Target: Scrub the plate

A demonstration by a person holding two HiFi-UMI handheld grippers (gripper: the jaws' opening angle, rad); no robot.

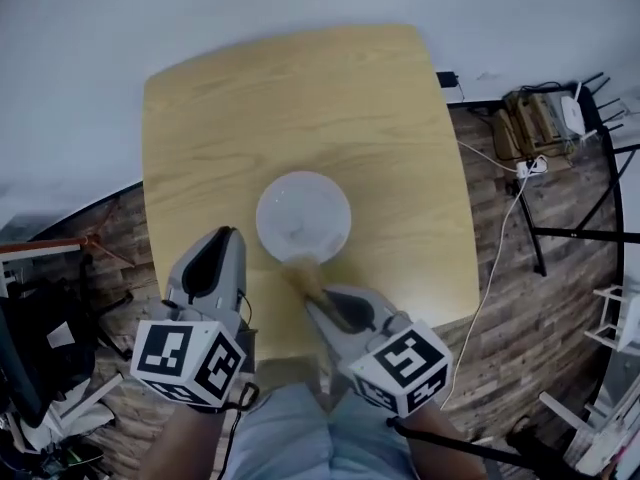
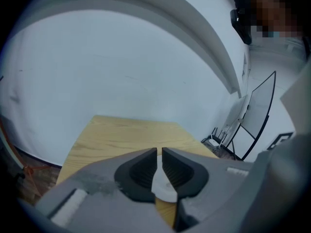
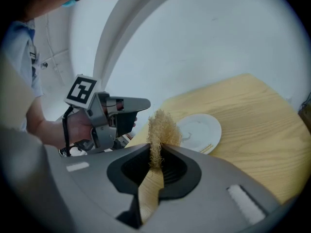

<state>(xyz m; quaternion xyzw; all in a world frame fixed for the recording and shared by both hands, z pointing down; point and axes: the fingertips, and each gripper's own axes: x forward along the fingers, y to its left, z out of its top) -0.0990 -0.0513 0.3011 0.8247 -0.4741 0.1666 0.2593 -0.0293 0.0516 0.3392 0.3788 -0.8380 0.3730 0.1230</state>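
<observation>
Wooden desk [image 1: 300, 98] carries 1 white plate [image 1: 303, 213] at its middle. Left hand-held gripper [image 2: 159, 152] hovers beside the plate, jaws a narrow slit apart, empty. Right hand-held gripper [image 3: 155, 152] pinches a straw-coloured scrubber [image 3: 163, 127] by the plate's near rim.

Left claw [image 2: 159, 151] hides nearly all of the plate [image 2: 164, 188] behind it
</observation>
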